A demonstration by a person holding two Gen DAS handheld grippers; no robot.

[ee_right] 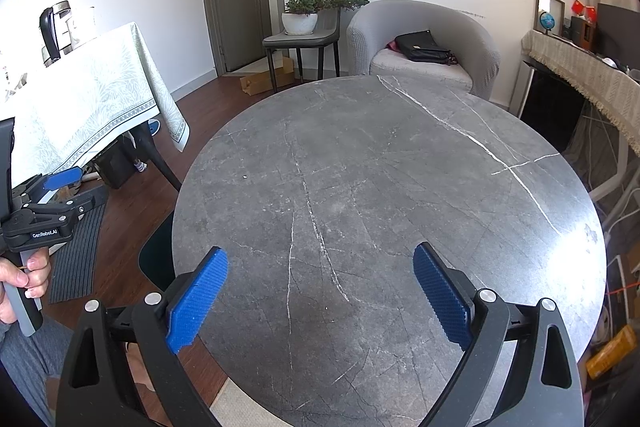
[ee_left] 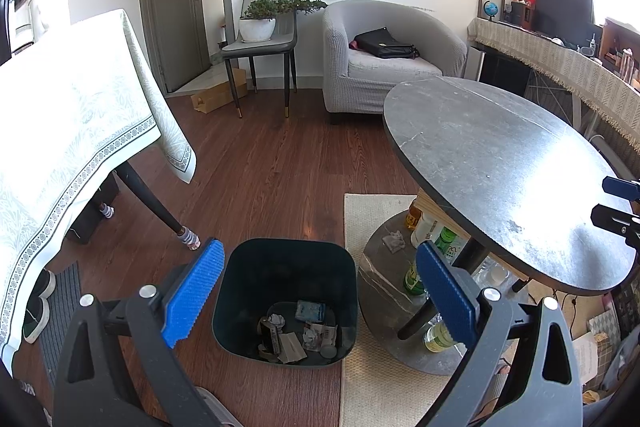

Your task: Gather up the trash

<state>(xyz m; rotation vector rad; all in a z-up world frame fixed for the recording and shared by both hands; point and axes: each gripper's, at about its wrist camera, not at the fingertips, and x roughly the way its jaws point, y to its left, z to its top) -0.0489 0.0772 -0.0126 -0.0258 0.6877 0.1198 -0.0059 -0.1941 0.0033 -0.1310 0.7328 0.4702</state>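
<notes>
A dark green bin [ee_left: 240, 291] stands on the wooden floor beside the round table. Crumpled paper, wrappers and a lid [ee_left: 298, 335] lie on its bottom. My left gripper [ee_left: 316, 287] hangs open and empty above the bin, its blue pads spread wide. My right gripper [ee_right: 320, 291] is open and empty over the grey marble tabletop [ee_right: 380, 167], which shows no trash. The left gripper also shows at the left edge of the right wrist view [ee_right: 60, 183], and the bin's rim peeks from under the table [ee_right: 154, 251]. A crumpled tissue [ee_left: 394, 241] lies on the table's lower shelf.
Several bottles [ee_left: 416, 279] stand on the lower shelf [ee_left: 380, 287] under the round table. A table with a green patterned cloth [ee_left: 60, 115] is at left, with shoes [ee_left: 36, 311] below. A grey armchair [ee_left: 384, 59] with a black bag, a chair with a potted plant [ee_left: 260, 23] and a cardboard box [ee_left: 218, 97] are at the back.
</notes>
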